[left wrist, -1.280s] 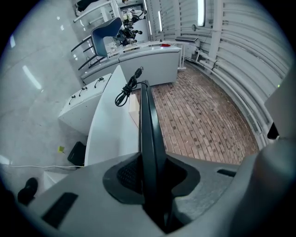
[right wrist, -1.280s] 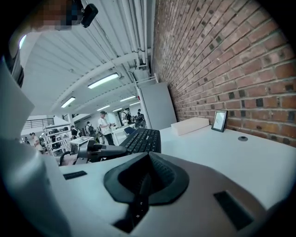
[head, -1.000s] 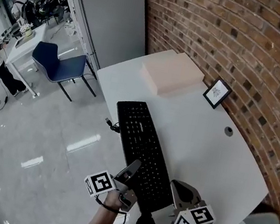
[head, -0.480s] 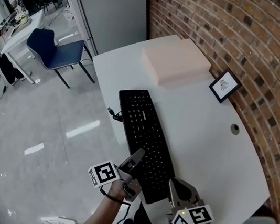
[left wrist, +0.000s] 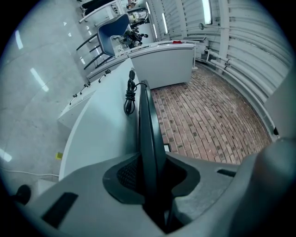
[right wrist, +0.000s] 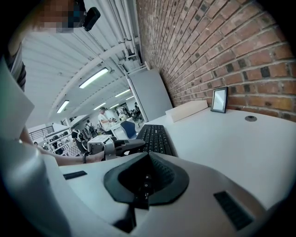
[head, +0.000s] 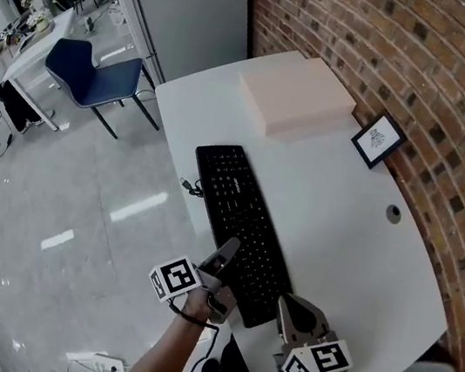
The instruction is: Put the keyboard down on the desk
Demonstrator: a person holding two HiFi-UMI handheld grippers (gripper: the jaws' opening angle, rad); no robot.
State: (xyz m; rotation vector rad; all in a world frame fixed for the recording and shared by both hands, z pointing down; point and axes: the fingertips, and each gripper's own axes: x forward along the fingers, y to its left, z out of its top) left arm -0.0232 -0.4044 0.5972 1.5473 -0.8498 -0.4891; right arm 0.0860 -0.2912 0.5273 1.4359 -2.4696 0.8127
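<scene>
A black keyboard (head: 239,226) lies lengthwise along the left edge of the white desk (head: 339,234). Whether it rests fully on the desk I cannot tell. My left gripper (head: 227,258) is shut on its near left edge. In the left gripper view the keyboard (left wrist: 148,125) runs edge-on away from between the jaws of the left gripper (left wrist: 153,173). My right gripper (head: 287,309) hovers at the keyboard's near right corner, shut and with nothing in it. The right gripper view shows the right gripper (right wrist: 147,178) with its jaws together, the keyboard (right wrist: 155,136) and the left gripper (right wrist: 125,147) beyond them.
A pale pink box (head: 292,104) sits at the desk's far end. A small framed picture (head: 378,140) leans on the brick wall, near a cable hole (head: 394,214). The keyboard's coiled cable (head: 186,186) hangs off the left edge. A blue chair (head: 92,78) stands on the floor.
The head view has shifted a little. The left gripper keeps its hold on the keyboard and the right gripper stays beside it.
</scene>
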